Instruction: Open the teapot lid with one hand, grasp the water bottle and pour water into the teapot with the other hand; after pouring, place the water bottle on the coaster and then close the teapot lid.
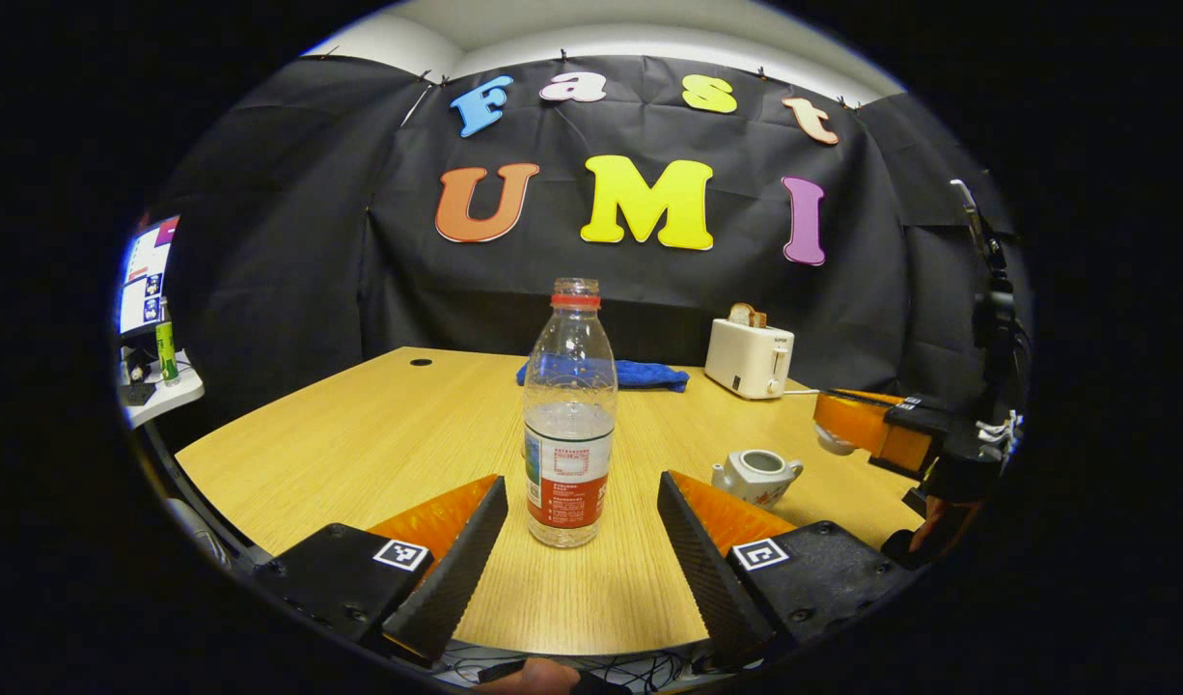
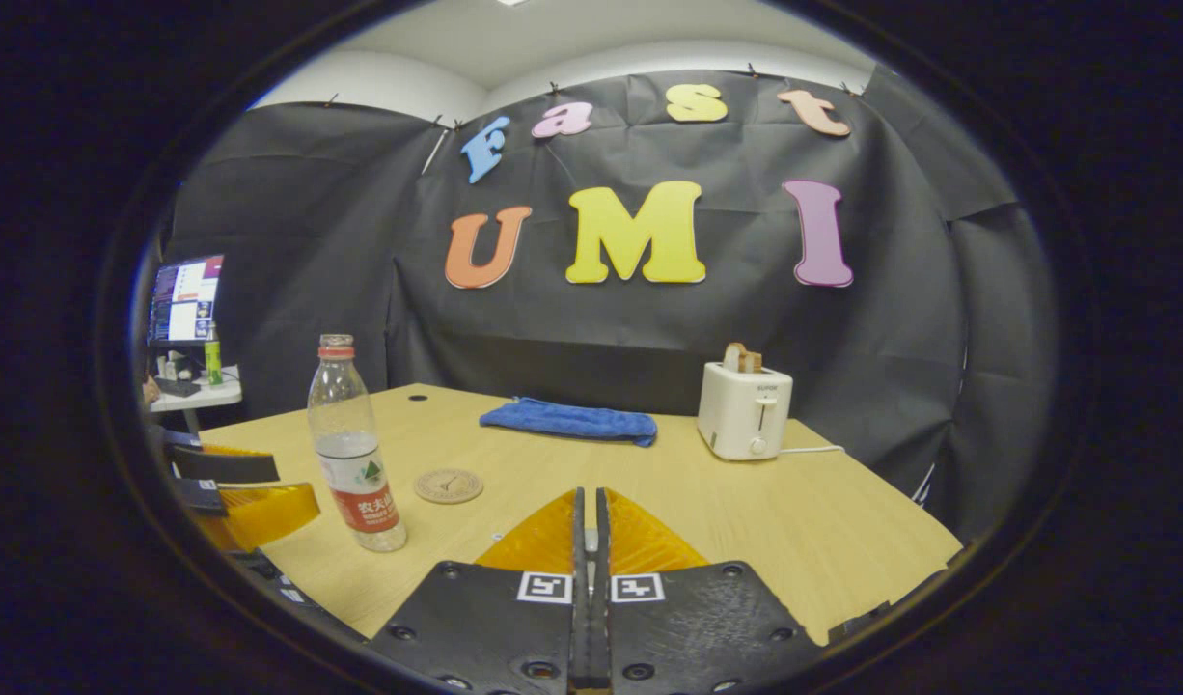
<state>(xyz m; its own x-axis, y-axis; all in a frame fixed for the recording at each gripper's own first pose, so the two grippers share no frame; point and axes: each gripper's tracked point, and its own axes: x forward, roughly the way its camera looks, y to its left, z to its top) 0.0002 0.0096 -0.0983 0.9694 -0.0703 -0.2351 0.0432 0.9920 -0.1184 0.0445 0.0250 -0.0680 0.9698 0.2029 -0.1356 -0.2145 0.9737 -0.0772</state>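
Table (image 2: pixel 746 521): water bottle (image 2: pixel 355 449) upright near the front-left edge; coaster (image 2: pixel 448 486) just beside it, toward the middle; cloth (image 2: pixel 567 422) along the back edge; toaster (image 2: pixel 743 410) at the back-right corner; teapot (image 1: pixel 757 476) toward the right edge.

black tongs (image 1: pixel 582 550) bodies, square markers, screws

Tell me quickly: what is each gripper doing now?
Left gripper: open, fingers either side of the water bottle, not touching.
Right gripper: closed; held object not visible.
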